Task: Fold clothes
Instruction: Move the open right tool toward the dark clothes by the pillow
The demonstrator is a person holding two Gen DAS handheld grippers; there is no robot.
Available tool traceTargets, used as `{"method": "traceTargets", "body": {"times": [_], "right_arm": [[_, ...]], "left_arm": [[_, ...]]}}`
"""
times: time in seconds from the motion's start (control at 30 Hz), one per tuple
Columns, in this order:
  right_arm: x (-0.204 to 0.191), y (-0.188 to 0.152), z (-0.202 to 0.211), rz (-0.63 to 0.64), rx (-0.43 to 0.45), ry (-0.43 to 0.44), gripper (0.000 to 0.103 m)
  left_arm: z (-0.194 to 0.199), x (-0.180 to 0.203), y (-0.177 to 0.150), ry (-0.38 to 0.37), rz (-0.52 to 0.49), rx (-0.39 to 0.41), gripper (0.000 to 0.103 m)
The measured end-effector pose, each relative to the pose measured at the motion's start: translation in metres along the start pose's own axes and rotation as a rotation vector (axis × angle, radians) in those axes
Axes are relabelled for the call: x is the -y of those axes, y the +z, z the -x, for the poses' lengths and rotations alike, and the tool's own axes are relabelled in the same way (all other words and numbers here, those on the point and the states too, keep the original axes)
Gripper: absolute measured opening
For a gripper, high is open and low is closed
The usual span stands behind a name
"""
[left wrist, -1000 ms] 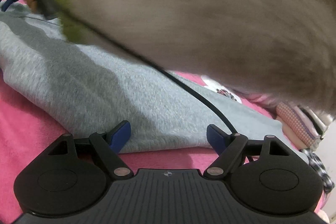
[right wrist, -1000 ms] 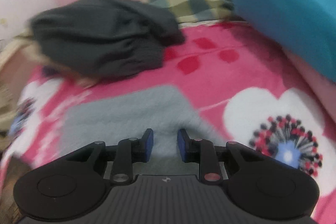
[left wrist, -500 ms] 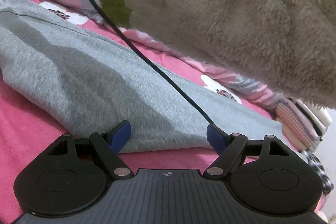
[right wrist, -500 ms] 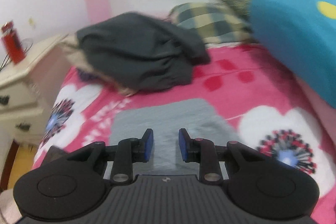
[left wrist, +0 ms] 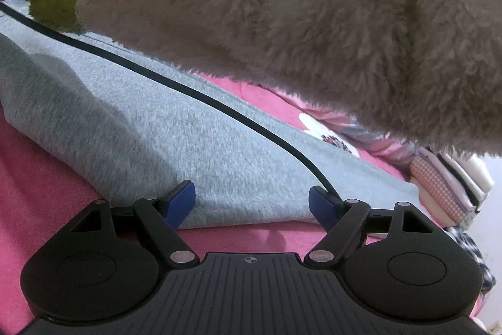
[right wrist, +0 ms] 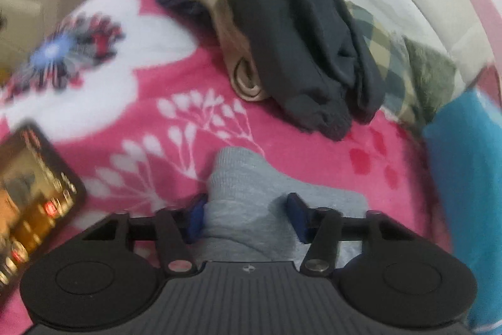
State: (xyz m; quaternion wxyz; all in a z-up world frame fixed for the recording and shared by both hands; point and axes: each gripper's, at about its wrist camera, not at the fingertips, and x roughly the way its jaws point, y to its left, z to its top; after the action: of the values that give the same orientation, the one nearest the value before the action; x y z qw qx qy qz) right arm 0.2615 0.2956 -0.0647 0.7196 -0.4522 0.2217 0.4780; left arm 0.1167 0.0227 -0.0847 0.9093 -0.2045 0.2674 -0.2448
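A grey knit garment (left wrist: pixel 157 140) lies stretched over the pink blanket (left wrist: pixel 37 193). My left gripper (left wrist: pixel 252 203) hovers at its near folded edge, open wide, with nothing pinched. In the right wrist view, a bunched grey end of the garment (right wrist: pixel 238 178) stands up between the fingers of my right gripper (right wrist: pixel 246 217). Its jaws are opening, and the cloth brushes the left pad without being clamped. A person's fluffy beige sleeve (left wrist: pixel 282 21) with a green cuff fills the top of the left wrist view and hides the far part of the garment.
A black cable (left wrist: pixel 188 90) trails across the grey cloth. A phone with a lit screen (right wrist: pixel 34 197) lies on the flowered blanket (right wrist: pixel 141 121) at left. A dark garment (right wrist: pixel 298 46), a plaid cloth (right wrist: pixel 382 52) and a blue pillow (right wrist: pixel 464 178) sit behind. Folded items (left wrist: pixel 445 187) are stacked at right.
My right gripper rolled and swung across the bed; its jaws widened and now straddle the grey end, and the phone came into view. The fluffy sleeve dropped lower over the left view.
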Motion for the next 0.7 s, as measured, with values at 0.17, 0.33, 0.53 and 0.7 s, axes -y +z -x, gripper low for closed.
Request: {"method": "traceTargets", "body": {"times": [0.17, 0.33, 0.53, 0.7], "right_arm": [[0.035, -0.005, 0.030, -0.238, 0.127, 0.025, 0.035], [0.038, -0.017, 0.011, -0.318, 0.165, 0.112, 0.036], [0.031, -0.009, 0.016, -0.254, 0.234, 0.154, 0.059], [0.088, -0.019, 0.087, -0.380, 0.377, 0.068, 0.059]], "left_arm": [[0.001, 0.003, -0.001, 0.003, -0.002, 0.000, 0.080], [0.001, 0.005, -0.002, 0.005, -0.003, 0.001, 0.080], [0.001, 0.007, -0.003, 0.005, -0.003, 0.002, 0.080], [0.002, 0.010, -0.004, -0.004, -0.002, -0.003, 0.082]]}}
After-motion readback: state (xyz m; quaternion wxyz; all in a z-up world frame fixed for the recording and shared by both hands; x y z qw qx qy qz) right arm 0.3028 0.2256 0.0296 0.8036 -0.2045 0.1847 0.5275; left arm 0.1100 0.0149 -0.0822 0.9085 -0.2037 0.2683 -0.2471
